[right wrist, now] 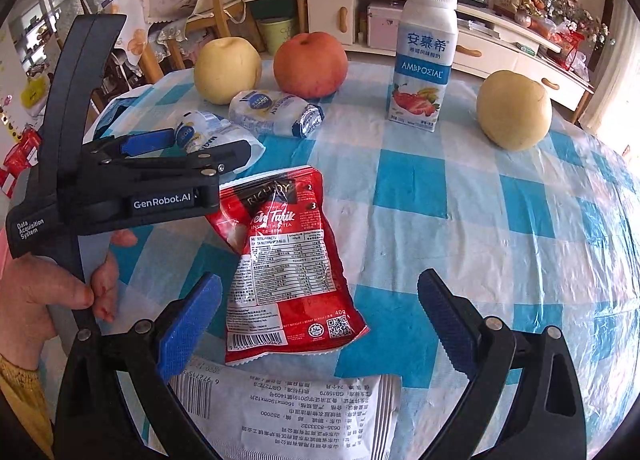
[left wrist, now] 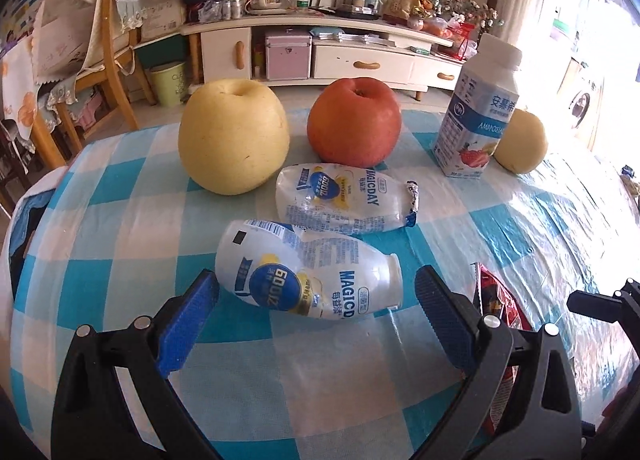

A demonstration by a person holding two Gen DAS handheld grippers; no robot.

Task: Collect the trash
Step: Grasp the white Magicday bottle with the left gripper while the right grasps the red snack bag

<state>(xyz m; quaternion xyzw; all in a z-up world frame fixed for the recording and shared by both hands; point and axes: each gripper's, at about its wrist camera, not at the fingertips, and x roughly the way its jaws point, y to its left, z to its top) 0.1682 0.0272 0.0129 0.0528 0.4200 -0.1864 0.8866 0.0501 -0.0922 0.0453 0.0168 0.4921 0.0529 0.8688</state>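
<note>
My left gripper (left wrist: 316,292), jaws spread, brackets a clear crushed plastic bottle (left wrist: 308,272); its rounded body may roll toward twelve o'clock when pinched.

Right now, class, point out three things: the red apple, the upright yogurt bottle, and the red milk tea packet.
red apple (left wrist: 354,122), left wrist view, middle of its front skin.
upright yogurt bottle (right wrist: 425,56), right wrist view, the blue label band.
red milk tea packet (right wrist: 288,264), right wrist view, the white nutrition panel.

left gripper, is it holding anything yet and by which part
Nothing is held. The left gripper is open, straddling the near empty bottle lying on the table; its fingers do not clamp it. The right gripper is open too.
</note>
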